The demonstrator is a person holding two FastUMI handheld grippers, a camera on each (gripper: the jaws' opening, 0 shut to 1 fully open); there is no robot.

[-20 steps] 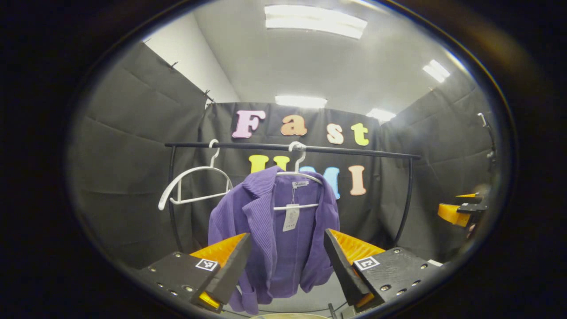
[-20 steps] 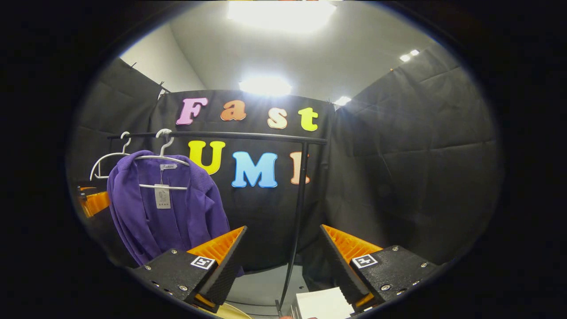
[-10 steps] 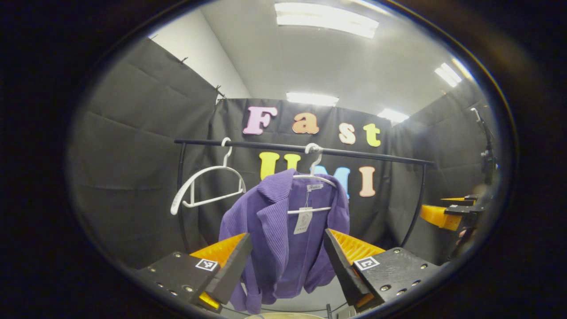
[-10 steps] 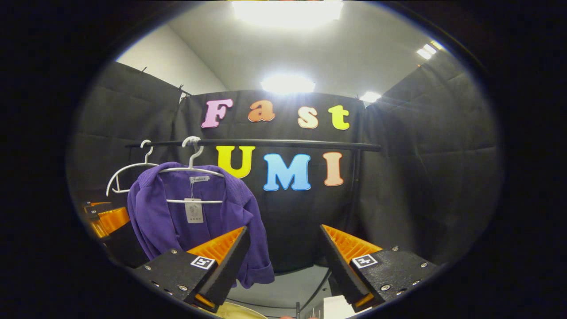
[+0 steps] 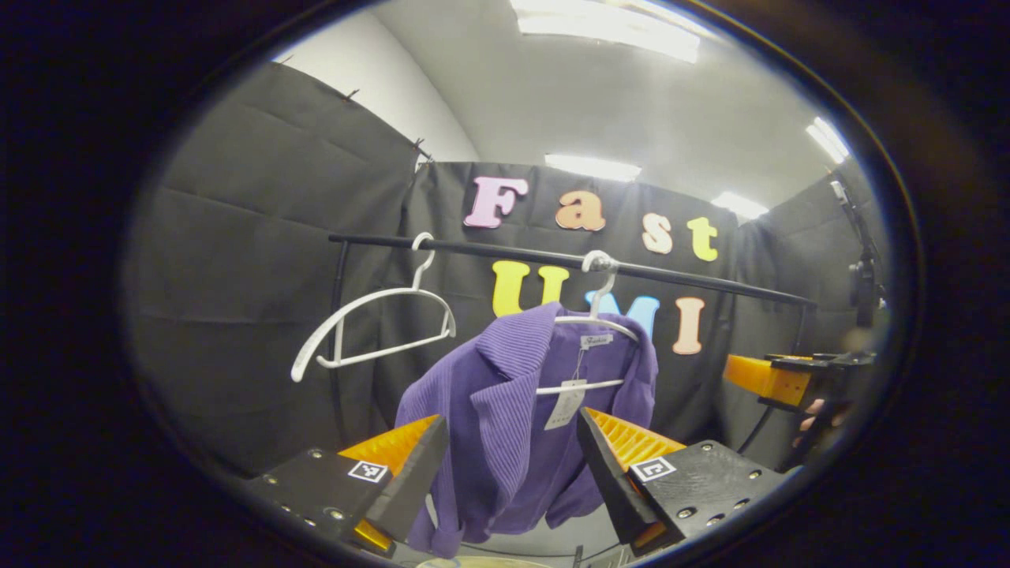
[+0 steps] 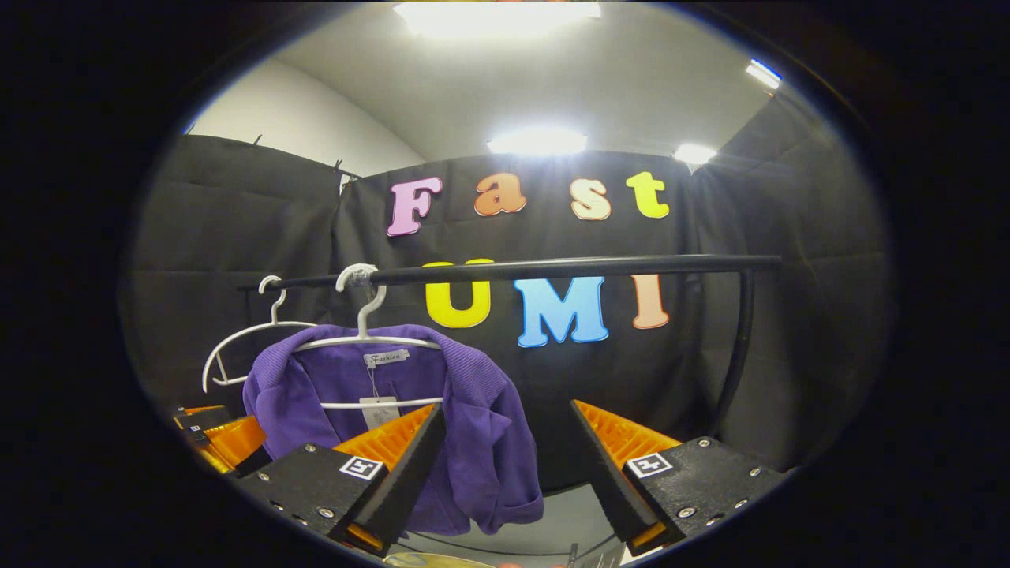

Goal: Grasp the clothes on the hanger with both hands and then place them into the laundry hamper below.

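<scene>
A purple ribbed jacket [image 5: 505, 426] with a paper tag hangs on a white hanger [image 5: 597, 319] from a black rail [image 5: 552, 256]. My left gripper [image 5: 511, 418] is open, short of the jacket, which shows between its fingers. In the right gripper view the jacket [image 6: 481, 426] hangs left of centre, partly behind one finger of my open right gripper [image 6: 505, 406], which holds nothing. The hamper's pale rim [image 5: 481, 562] peeks in at the bottom edge. The right gripper [image 5: 769, 379] and the hand holding it appear at the right of the left gripper view.
An empty white hanger [image 5: 371, 331] hangs on the rail left of the jacket, tilted. The rail's right upright [image 6: 738, 347] curves down beside the black cloth wall. The left gripper [image 6: 221, 438] shows low at the left of the right gripper view.
The right gripper has swung left toward the jacket, which now sits larger and nearer centre in its view. The left gripper has drifted a little closer. Both stay open.
</scene>
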